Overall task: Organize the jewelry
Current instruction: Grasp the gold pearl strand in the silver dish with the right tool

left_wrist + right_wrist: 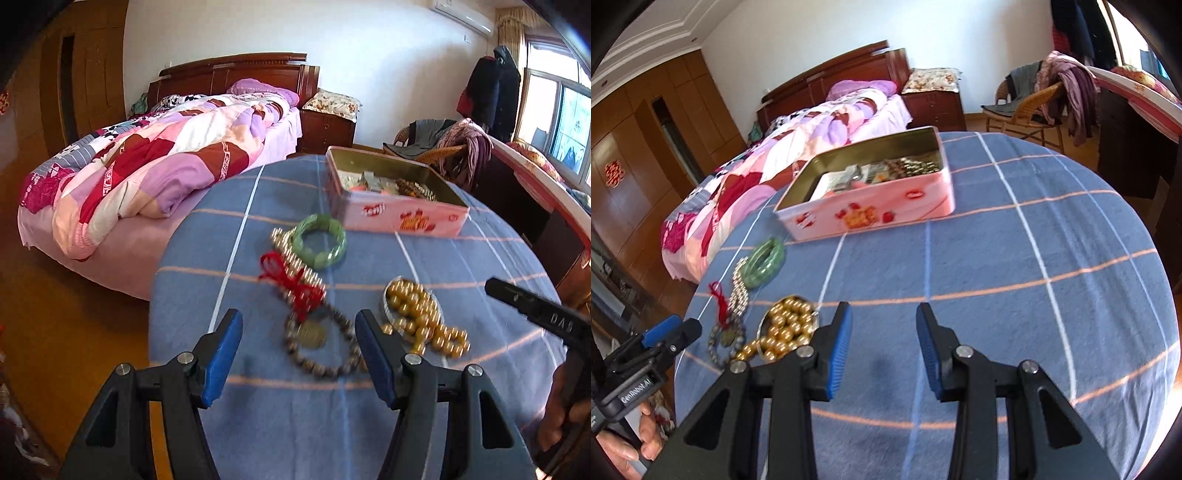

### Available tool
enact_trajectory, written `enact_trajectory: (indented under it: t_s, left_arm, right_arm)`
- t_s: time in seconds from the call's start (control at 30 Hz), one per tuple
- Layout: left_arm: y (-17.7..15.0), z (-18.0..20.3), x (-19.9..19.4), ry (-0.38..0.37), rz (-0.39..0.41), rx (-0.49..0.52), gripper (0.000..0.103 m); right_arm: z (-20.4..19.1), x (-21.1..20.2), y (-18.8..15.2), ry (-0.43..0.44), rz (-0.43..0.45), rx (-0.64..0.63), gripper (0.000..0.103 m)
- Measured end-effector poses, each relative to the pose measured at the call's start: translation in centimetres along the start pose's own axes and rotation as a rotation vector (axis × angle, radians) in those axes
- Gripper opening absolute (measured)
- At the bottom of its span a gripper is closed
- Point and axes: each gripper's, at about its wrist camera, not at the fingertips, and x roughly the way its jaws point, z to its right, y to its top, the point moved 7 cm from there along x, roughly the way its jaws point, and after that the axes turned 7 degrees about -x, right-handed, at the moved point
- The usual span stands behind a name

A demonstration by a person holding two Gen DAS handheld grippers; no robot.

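On the blue checked desk (258, 424), in front of the open pink tin (399, 218), the loose jewelry is lying in a cluster: in the left wrist view the green bangle (319, 240) is sitting nearest the tin, a string of silver beads (295, 262) is running from beside the bangle away from the tin, crossed by a red tassel cord (291, 286), and the dark bead bracelet (321, 347) with a round pendant is lying farthest from the tin. The gold bead strand (421, 317), spilling over a small round tray, is lying just beside that bracelet. The left gripper (299, 343) is hovering with its blue fingers spread wide, framing the dark bracelet and holding nothing; the other tool's black tip is showing at the right edge. In the right wrist view the tin (871, 210) is showing some pieces already inside, while the bangle (764, 262), silver beads (738, 288) and gold strand (786, 332) are lying on the side of the tin nearer the bed. The right gripper (884, 347) is hanging over bare cloth, its fingers parted wide and empty, well apart from the tin. Judging by this, the step in hand is the left tool's approach to the dark bracelet; next it probably needs to lower, close on one side of the loop, clear of the tangled red cord, and carry it into the tin.
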Motion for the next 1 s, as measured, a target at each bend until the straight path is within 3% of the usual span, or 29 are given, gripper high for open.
enact_trajectory:
  t_s: [0.57,0.87,1.0]
  left_arm:
    - [-1.0,-3.2,0.2,0.014,-0.008,-0.068,0.064]
    - [-1.0,-3.7,0.5,0.020,-0.013,-0.080,0.064]
    - [-1.1,-3.7,0.7,0.017,-0.021,-0.085,0.064]
  right_arm:
    - [-7.6,3.0,-1.0,0.158,-0.097,-0.158,0.041]
    - [-8.9,5.0,-1.6,0.086,-0.165,-0.246,0.039]
    - [-8.8,5.4,-1.4,0.106,-0.181,-0.240,0.039]
